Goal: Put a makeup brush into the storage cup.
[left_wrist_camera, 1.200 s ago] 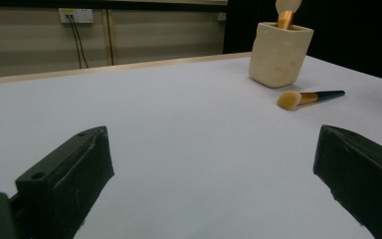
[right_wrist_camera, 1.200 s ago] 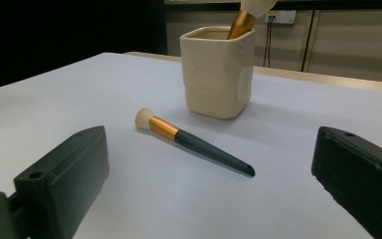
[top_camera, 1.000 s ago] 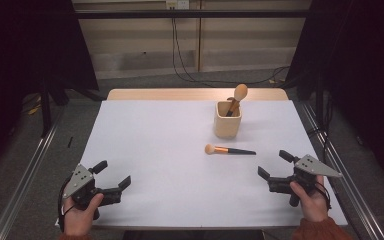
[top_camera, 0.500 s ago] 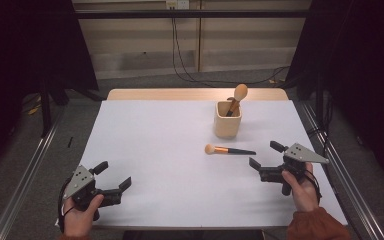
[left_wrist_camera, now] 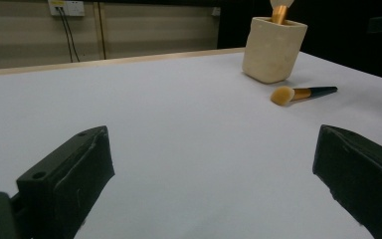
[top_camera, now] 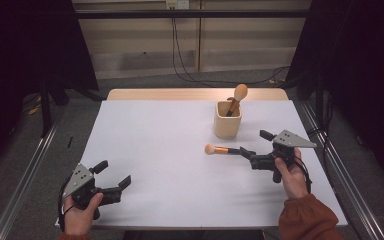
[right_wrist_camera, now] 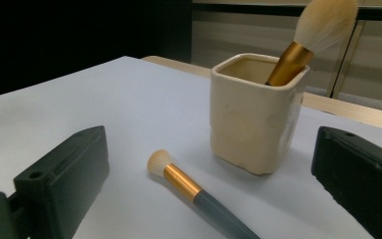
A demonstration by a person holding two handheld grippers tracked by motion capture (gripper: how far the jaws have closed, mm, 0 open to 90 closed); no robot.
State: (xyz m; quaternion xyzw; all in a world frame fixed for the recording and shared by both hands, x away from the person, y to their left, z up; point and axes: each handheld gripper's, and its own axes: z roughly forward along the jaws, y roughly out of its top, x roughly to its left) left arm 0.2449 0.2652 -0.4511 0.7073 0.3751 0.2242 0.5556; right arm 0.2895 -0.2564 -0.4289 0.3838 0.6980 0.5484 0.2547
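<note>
A cream square cup point(top_camera: 227, 125) stands right of centre on the white table, with a gold-handled brush point(top_camera: 239, 94) leaning in it. A second brush point(top_camera: 220, 149) lies flat in front of the cup, bristles to the left. My right gripper point(top_camera: 253, 143) is open at the dark handle end of that brush, touching nothing. In the right gripper view the lying brush point(right_wrist_camera: 189, 186) runs between the jaws, with the cup point(right_wrist_camera: 253, 114) just behind. My left gripper point(top_camera: 114, 172) rests open and empty at the near left. Its own view shows the cup point(left_wrist_camera: 273, 47) and brush point(left_wrist_camera: 301, 93) far off.
The white sheet point(top_camera: 170, 150) covers the table up to a bare wooden strip point(top_camera: 195, 94) at the far edge. Metal rails point(top_camera: 27, 170) run along both sides on the floor, and cables point(top_camera: 185, 70) hang behind the table.
My right gripper has moved left and away from the near edge, up to the handle end of the lying brush. The left gripper has stayed in place.
</note>
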